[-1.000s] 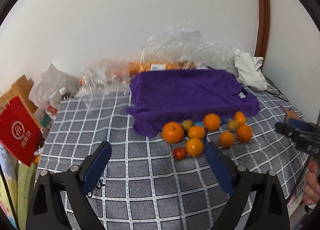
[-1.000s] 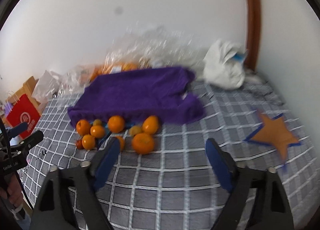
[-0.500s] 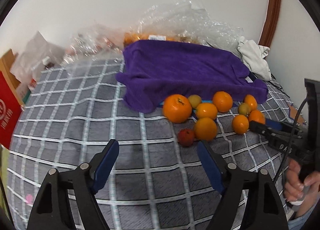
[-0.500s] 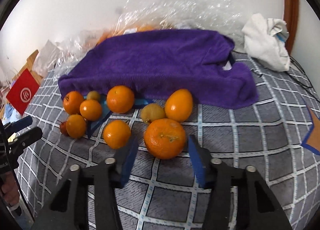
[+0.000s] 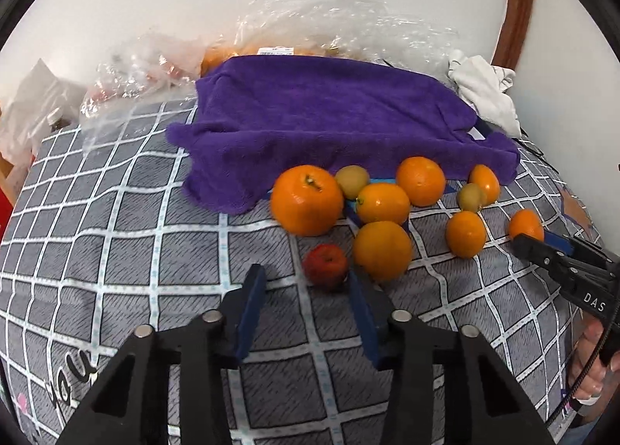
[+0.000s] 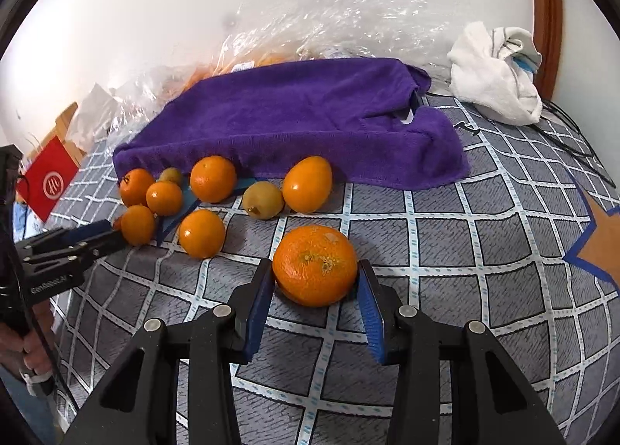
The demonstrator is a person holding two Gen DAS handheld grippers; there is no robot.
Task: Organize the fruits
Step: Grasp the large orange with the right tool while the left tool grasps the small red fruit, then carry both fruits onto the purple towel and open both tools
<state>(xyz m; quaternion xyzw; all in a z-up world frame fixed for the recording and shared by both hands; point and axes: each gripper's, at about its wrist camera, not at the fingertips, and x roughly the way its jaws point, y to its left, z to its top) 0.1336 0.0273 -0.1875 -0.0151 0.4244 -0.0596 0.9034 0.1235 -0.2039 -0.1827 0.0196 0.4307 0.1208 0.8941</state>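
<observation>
Since half a second ago both grippers have moved in on the fruit beside the purple towel (image 6: pixel 294 115). Right gripper (image 6: pixel 316 282) closes around the biggest of eight oranges (image 6: pixel 314 264); left gripper (image 5: pixel 304 290), open, nears the single red fruit (image 5: pixel 324 263). Two yellow-green fruits (image 6: pixel 263 200).

Eight oranges (image 6: pixel 314 265) — two yellow-green fruits (image 6: pixel 263 199) — one red fruit (image 5: pixel 324 264) — one purple towel (image 6: pixel 294 115).
</observation>
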